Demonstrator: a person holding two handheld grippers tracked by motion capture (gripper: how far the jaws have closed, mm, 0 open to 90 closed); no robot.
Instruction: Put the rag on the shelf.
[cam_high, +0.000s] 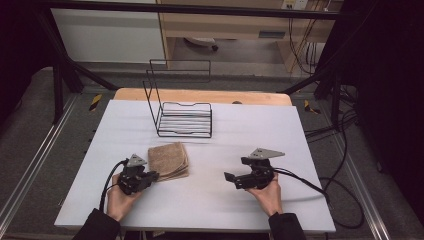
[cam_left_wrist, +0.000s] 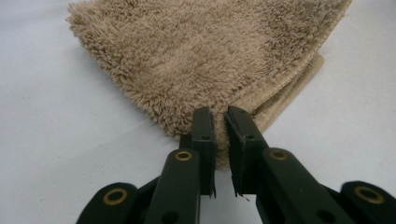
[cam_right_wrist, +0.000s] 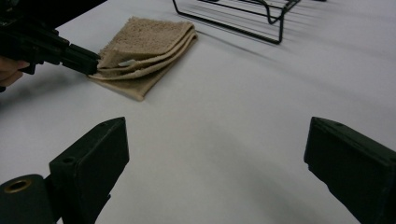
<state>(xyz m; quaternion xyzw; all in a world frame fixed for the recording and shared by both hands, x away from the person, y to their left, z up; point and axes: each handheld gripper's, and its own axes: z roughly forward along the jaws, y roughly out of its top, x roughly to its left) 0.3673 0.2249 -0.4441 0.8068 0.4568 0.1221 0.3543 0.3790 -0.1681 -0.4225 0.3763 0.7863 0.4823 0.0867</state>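
Observation:
A folded tan towel (cam_high: 168, 160) lies on the white table (cam_high: 210, 205), left of centre. My left gripper (cam_high: 154, 175) is at the towel's near corner. In the left gripper view its jaws are pinched on the towel's (cam_left_wrist: 210, 56) hemmed edge, with the gripper (cam_left_wrist: 220, 116) shut on it. In the right gripper view the top layer of the towel (cam_right_wrist: 144, 46) is lifted slightly where the left gripper (cam_right_wrist: 95, 63) holds it. My right gripper (cam_high: 229, 177) is low over bare table to the right, and its jaws (cam_right_wrist: 217, 128) stand wide open with nothing between them.
A black wire rack (cam_high: 185, 120) with a tall back frame stands at the far middle of the table, beyond the towel, and its base (cam_right_wrist: 243, 14) shows in the right gripper view. Cables trail from both grippers toward the table's near and right edges.

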